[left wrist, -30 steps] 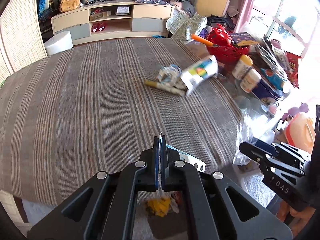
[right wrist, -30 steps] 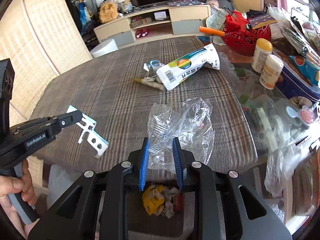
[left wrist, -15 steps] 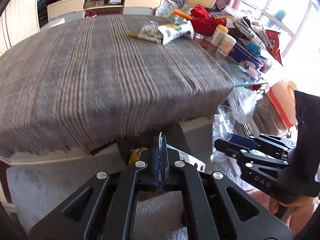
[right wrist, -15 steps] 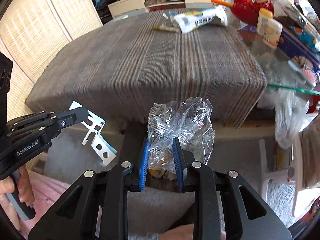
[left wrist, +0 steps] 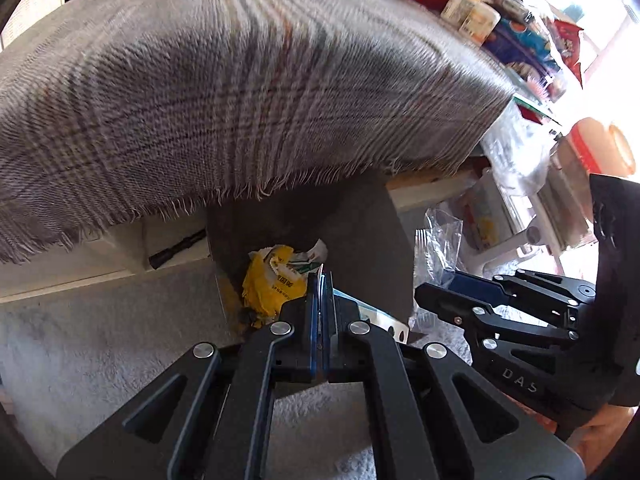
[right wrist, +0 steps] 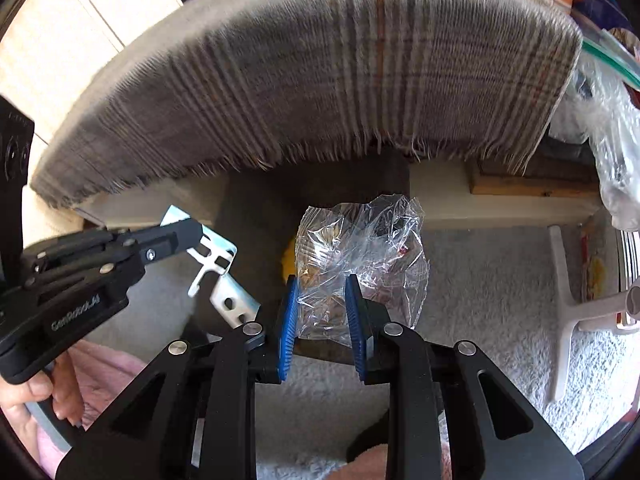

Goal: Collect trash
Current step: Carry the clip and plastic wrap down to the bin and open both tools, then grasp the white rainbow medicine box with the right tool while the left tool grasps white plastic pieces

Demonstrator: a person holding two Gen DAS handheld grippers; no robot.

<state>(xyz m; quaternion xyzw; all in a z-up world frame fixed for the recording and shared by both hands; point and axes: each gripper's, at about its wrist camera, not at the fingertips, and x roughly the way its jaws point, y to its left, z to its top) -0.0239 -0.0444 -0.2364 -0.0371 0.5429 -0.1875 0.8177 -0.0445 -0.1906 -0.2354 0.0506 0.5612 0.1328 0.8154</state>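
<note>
Left gripper [left wrist: 319, 296] has its jaws pinched tight on a flat white plastic card [right wrist: 218, 276], whose cut-outs only the right view shows. Right gripper [right wrist: 320, 312], jaws partly closed, grips crinkled clear wrap [right wrist: 360, 256]. Beyond, only the left view reveals yellow wrappers [left wrist: 272, 280] inside the dark bin [left wrist: 360, 232] under the fringed plaid cloth [left wrist: 240, 80].

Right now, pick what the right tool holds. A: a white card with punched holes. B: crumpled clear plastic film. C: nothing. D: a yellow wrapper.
B: in the right wrist view the right tool has its blue pads closed on the crumpled clear plastic film, above the dark bin; the left tool carries the white card.
</note>
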